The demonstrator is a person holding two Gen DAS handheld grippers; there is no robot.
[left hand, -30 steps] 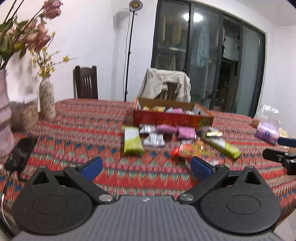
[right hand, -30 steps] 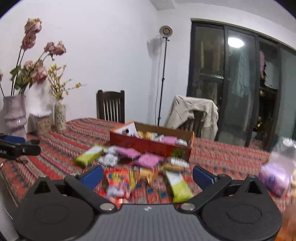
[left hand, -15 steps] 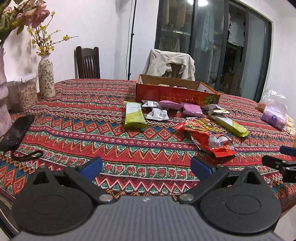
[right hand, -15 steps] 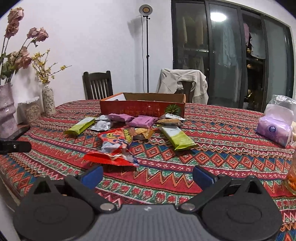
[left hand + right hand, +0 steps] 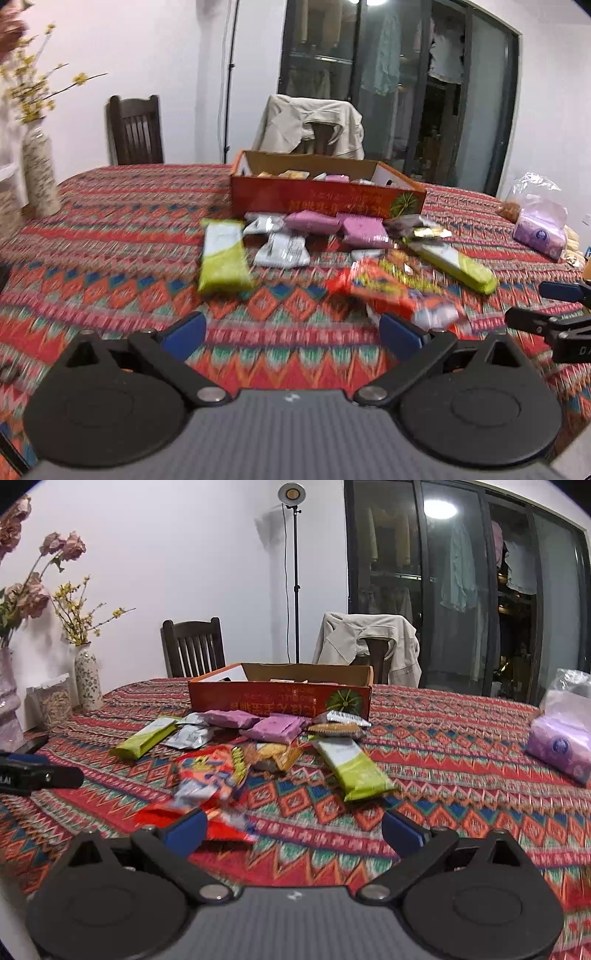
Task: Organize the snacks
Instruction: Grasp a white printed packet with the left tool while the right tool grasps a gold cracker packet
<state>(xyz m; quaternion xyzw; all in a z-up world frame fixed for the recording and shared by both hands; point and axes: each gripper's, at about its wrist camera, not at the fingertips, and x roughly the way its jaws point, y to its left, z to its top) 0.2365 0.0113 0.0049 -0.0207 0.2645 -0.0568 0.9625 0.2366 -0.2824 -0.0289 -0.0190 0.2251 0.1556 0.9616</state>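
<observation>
Snacks scattered ahead of both grippers, before the cardboard box; box contents mostly hidden. Left gripper and right gripper: fingers apart, empty. Red packet motion-blurred.

We see a floor lamp by the wall, a jacket draped over a chair. Patterned vase and tissue pack sit on the tabletop.

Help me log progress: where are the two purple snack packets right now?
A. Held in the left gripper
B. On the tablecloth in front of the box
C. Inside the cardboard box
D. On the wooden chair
B: both purple packets lie on the tablecloth just in front of the cardboard box.
</observation>
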